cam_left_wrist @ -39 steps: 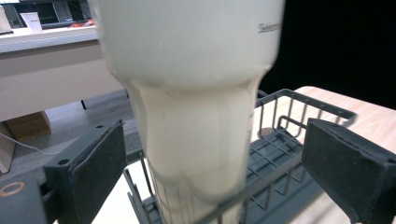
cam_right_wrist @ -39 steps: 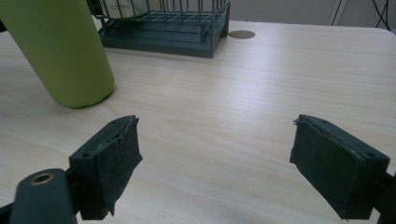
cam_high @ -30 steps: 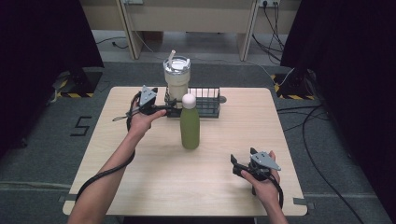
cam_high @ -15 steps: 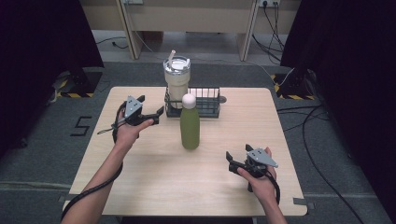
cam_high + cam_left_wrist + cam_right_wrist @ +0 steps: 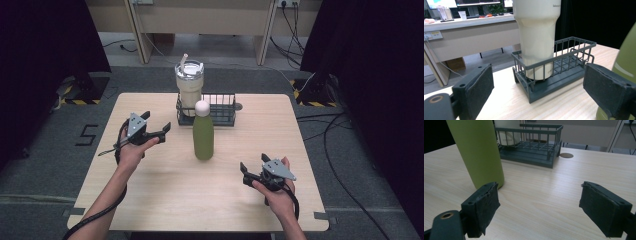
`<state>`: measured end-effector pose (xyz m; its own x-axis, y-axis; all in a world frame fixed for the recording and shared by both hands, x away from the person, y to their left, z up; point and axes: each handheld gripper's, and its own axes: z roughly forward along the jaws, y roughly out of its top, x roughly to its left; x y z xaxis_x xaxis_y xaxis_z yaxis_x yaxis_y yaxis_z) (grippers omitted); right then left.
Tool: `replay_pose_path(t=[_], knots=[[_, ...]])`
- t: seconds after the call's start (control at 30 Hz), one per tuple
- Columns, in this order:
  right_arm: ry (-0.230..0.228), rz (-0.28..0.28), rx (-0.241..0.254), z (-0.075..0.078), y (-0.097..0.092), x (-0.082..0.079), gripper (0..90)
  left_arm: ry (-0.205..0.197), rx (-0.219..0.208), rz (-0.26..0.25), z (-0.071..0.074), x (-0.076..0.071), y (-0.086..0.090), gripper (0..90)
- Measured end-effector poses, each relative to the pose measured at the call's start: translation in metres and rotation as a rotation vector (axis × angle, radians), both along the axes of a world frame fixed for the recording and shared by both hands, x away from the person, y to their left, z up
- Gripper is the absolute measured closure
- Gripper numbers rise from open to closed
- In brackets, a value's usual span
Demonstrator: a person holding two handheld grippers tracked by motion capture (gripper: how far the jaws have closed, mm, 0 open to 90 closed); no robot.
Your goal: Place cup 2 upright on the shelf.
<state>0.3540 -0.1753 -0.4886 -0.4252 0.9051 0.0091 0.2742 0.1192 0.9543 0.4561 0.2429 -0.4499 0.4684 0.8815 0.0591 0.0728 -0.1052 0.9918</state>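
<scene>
Green bottle [image 5: 203,139] standing upright near the middle of the table [image 5: 165,200], pale round cap on top, nothing gripping it. Just behind it sits the dark wire basket [image 5: 220,111], and in that basket's left end stands the cream tumbler [image 5: 189,90], upright, lid on, a straw poking out of the lid. From the left gripper view you can see the tumbler [image 5: 536,37] seated right down on the basket [image 5: 564,65] floor, wire wall wrapped round its base; the rest of the basket to its right holds nothing. What's inside the tumbler or the bottle, I can't tell, both are opaque.

Now the left gripper [image 5: 159,131], out to the left of the bottle and apart from it, pointing across toward bottle and basket. Its jaws have just been closing, and there's nothing between them: the pads frame the basket and tumbler farther off, with the bottle's green flank [image 5: 626,62] at the right edge of that view. Gap is middling, not wide.

Right gripper [image 5: 245,172] sits low at the near right of the table, held in the hand [image 5: 277,192], aimed toward the bottle, well short of it. Jaws parted to a moderate gap, bare tabletop between the pads. In the right gripper view the bottle [image 5: 477,152] rises ahead on the left, the basket [image 5: 534,142] behind it.
</scene>
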Motion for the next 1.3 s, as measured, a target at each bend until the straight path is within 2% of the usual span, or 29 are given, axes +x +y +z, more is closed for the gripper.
replay_pose_path(t=[0.2,0.53,0.63,1.1,1.3], knots=[[-0.012,0.017,-0.001,0.004,0.009,-0.001,15.4,0.015,0.007,0.01,-0.009,-0.013,0.009,8.9],[-0.04,0.06,-0.002,0.016,0.028,0.005,15.4,0.002,0.018,0.019,-0.015,-0.025,0.01,9.7],[-0.049,0.08,-0.011,0.019,0.036,0.008,15.3,0.001,0.035,0.015,-0.016,-0.027,0.011,9.8],[-0.049,0.128,-0.026,0.021,0.06,0.029,14.6,0.017,0.021,0.029,-0.023,-0.031,0.02,10.1],[-0.049,0.139,-0.032,0.02,0.071,0.036,10.2,0.02,0.014,0.032,-0.023,-0.031,0.023,10.1]])
